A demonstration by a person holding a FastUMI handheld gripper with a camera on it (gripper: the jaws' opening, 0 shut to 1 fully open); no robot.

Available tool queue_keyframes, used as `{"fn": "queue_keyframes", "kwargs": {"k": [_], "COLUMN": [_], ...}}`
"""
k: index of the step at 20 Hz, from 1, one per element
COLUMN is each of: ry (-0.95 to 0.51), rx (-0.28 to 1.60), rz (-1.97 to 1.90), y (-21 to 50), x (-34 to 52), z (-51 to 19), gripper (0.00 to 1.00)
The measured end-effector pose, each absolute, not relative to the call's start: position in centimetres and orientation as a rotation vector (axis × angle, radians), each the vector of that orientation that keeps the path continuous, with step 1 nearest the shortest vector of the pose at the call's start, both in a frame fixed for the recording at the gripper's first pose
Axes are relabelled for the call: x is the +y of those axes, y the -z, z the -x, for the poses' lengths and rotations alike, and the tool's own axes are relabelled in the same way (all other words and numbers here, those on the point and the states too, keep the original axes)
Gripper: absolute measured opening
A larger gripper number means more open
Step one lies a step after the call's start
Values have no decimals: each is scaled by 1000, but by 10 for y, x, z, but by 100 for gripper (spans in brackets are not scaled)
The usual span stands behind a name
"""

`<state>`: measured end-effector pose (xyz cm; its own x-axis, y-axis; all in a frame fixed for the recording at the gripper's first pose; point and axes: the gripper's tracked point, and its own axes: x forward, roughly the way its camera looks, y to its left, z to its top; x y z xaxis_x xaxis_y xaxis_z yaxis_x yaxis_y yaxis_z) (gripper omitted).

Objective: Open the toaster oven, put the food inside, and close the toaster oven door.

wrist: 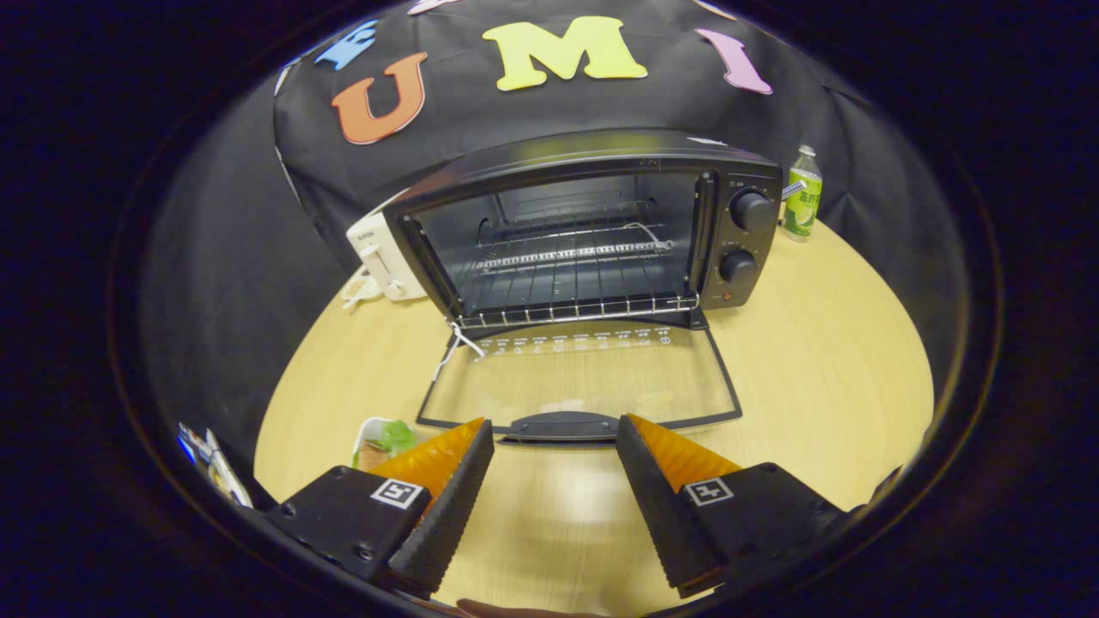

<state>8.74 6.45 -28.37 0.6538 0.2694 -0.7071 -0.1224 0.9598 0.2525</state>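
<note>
On the wooden table (816, 360) the toaster oven (592, 232) stands wide open, its glass door (584, 378) folded flat toward us, the wire rack (571, 287) bare inside. Just short of the door handle (558, 427) hovers the gripper (554, 438), fingers spread wide, holding nothing. Beside the left finger, the food (385, 442) sits in its white dish. Behind: a white toaster (382, 257) and a green bottle (802, 197).
</note>
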Motion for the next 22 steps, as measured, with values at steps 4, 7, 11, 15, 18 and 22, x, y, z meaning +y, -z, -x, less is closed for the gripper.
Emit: {"fn": "queue_keyframes", "kwargs": {"k": [4, 7, 11, 15, 18, 22], "ry": [-345, -472, -583, -601, -584, -589], "rx": [856, 894, 1021, 1141, 1220, 1315], "rz": [-307, -371, -409, -456, -545, -622], "y": [257, 244, 249, 265, 272, 277], "x": [90, 115, 139, 150, 156, 160], "z": [-66, -46, -14, -2, 1, 5], "gripper": [94, 93, 93, 89, 83, 70]}}
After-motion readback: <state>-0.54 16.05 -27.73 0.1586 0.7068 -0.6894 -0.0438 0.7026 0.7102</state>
